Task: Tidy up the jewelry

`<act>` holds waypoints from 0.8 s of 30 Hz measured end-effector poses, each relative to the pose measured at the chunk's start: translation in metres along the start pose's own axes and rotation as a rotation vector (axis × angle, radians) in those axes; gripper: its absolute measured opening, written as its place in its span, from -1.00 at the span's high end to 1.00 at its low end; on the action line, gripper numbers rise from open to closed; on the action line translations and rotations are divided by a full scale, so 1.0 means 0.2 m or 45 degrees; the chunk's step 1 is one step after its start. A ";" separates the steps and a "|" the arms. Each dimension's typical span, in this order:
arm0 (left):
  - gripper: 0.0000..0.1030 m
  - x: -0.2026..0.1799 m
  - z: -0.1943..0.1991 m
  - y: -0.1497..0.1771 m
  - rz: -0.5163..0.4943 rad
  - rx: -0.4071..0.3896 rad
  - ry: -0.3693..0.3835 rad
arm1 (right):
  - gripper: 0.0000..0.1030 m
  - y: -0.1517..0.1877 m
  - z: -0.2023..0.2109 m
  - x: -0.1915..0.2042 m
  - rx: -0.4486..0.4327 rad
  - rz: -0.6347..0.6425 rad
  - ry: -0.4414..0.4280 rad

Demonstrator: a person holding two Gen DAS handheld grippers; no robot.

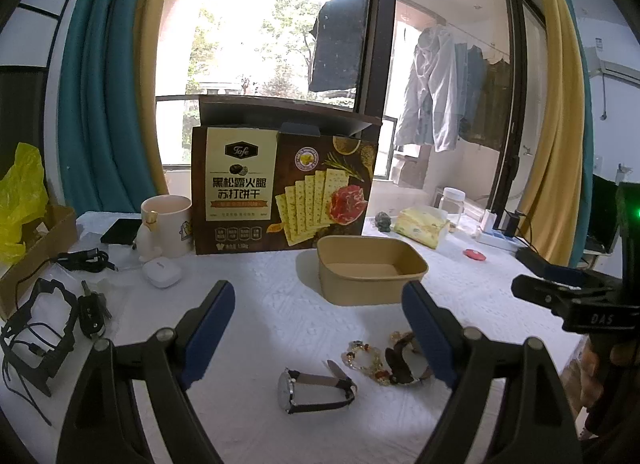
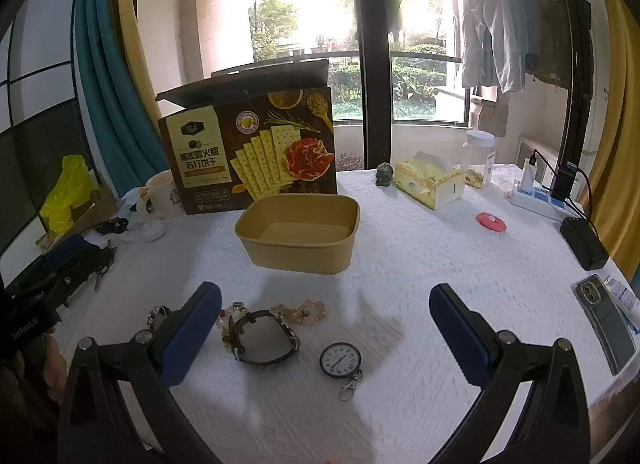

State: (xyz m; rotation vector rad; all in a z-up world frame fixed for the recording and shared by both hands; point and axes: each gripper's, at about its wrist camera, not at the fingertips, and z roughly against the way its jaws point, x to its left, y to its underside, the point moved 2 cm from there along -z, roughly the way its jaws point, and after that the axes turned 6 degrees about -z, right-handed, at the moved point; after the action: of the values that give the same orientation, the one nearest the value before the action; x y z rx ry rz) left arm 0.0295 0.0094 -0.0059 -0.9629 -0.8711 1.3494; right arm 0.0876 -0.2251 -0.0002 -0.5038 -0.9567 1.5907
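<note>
Both grippers, left gripper (image 1: 318,330) and right gripper (image 2: 326,330), gape wide and empty; nothing yet in kraft tray (image 2: 298,234); next: close on pocket watch (image 2: 341,360).

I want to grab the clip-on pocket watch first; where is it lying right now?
In the right wrist view the pocket watch lies face up on the white tablecloth, just right of the black-strap watch and in front of the tan box.

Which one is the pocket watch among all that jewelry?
Start at the tan paper bowl in front of the cracker box. On the white cloth nearer the camera, right of the black-strap watch, lies the pocket watch: strapless, with a round white dial and a metal clip.
</note>
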 end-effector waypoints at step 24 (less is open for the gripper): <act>-0.66 0.17 -0.13 0.13 0.116 0.117 -0.065 | -1.00 0.10 -0.24 0.11 0.160 0.076 -0.072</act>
State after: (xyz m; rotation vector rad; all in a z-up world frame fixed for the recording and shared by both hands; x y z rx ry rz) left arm 0.0445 0.0422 -0.0406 -0.9093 -0.8044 1.4844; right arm 0.1059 -0.1901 -0.0403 -0.4047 -0.8843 1.7145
